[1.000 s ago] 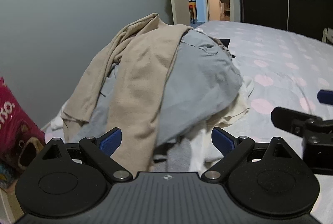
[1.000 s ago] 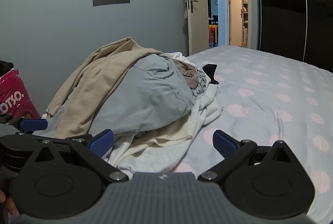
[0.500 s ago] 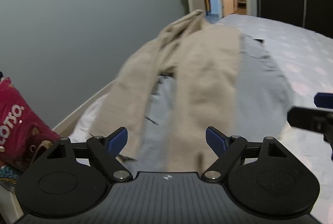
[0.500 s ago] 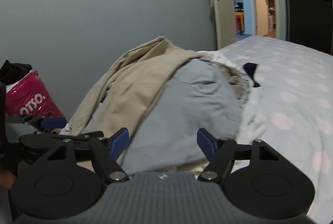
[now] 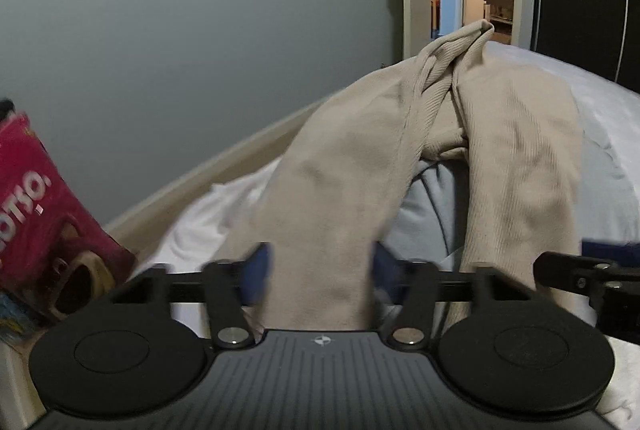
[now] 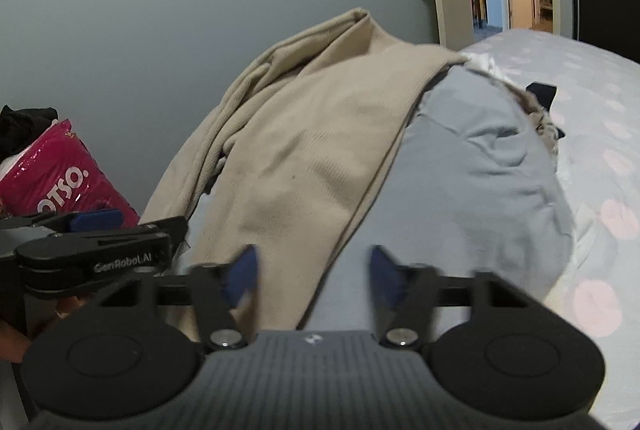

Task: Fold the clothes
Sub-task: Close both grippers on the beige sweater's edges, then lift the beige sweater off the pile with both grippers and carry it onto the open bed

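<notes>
left wrist view: my left claw (image 5: 320, 270) points down onto a pile of clothes on the bed (image 5: 600, 98). a beige ribbed garment (image 5: 340, 170), soft and thick, drapes over the top of the pile in two long folds that meet at a twisted peak. one fold runs straight between my blue-padded fingers (image 5: 256, 270); the jaws are closing on it, and motion blur keeps me from telling whether the pads press the cloth. under the beige lies a smooth pale grey-blue garment (image 5: 424, 210), and a white cloth (image 5: 208, 214) shows at the pile's left edge. a glossy pink bag (image 5: 44, 214) with white lettering stands to the left, beside the bed's pale frame.

right wrist view: my right claw (image 6: 314, 272) also tilts down at the pile, just right of the left one, whose black body shows at the frame's left. its jaws are closing too, with the hemmed edge of the beige garment (image 6: 304, 158) and the grey-blue garment (image 6: 472, 182) between the fingers (image 6: 384, 270); the pads are blurred and contact cannot be confirmed. the bed sheet (image 6: 600, 102) is pale with pink dots. a small dark item (image 6: 542, 92) lies beyond the pile.
</notes>
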Motion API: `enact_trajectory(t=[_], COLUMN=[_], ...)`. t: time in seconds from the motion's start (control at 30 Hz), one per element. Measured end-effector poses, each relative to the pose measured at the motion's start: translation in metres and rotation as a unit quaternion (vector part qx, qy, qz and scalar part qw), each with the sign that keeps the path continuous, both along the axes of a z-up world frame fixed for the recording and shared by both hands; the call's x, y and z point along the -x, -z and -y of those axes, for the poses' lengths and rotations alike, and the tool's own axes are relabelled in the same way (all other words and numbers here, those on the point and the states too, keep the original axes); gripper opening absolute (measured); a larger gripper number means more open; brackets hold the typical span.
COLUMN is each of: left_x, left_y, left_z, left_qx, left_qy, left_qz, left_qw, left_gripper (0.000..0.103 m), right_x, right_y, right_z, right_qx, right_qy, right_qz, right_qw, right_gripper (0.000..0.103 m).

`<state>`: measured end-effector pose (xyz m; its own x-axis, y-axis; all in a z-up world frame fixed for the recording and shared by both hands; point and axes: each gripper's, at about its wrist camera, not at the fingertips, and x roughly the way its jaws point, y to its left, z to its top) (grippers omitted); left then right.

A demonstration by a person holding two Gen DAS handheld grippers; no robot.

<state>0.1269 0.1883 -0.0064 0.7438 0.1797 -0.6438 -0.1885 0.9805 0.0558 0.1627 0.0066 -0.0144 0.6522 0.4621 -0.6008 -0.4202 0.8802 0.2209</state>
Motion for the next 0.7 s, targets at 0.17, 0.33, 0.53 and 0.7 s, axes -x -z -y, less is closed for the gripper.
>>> enact_trajectory(t=[0.17,0.33,0.53,0.7], left_x=[0.003,0.025,0.055,0.083], left_y=[-0.013,-0.038,-0.078,-0.11], left_z=[0.005,-0.002,0.024,0.056], left_qx=[-0.001,0.038,0.01,0.015], left_qy=[0.035,0.029,0.07,0.137], left_qz=[0.019,0.069,0.132,0.15], left_qw=[0.9992,0.9964,0.9888,0.979], left_gripper=[0.007,0.003,0.002,0.002], right_x=[0.011,0.035,0.069,0.098], right_y=[-0.008,-0.032,-0.081,-0.123], right_z=[-0.001,0.022,0.085,0.158], right_qx=[0.007,0.018,0.047,0.052], right_qy=[0.007,0.044,0.135,0.213], right_qz=[0.019,0.065,0.151,0.184], right_qw=[1.0,0.997,0.978,0.958], right_gripper=[0.006,0.005,0.004,0.004])
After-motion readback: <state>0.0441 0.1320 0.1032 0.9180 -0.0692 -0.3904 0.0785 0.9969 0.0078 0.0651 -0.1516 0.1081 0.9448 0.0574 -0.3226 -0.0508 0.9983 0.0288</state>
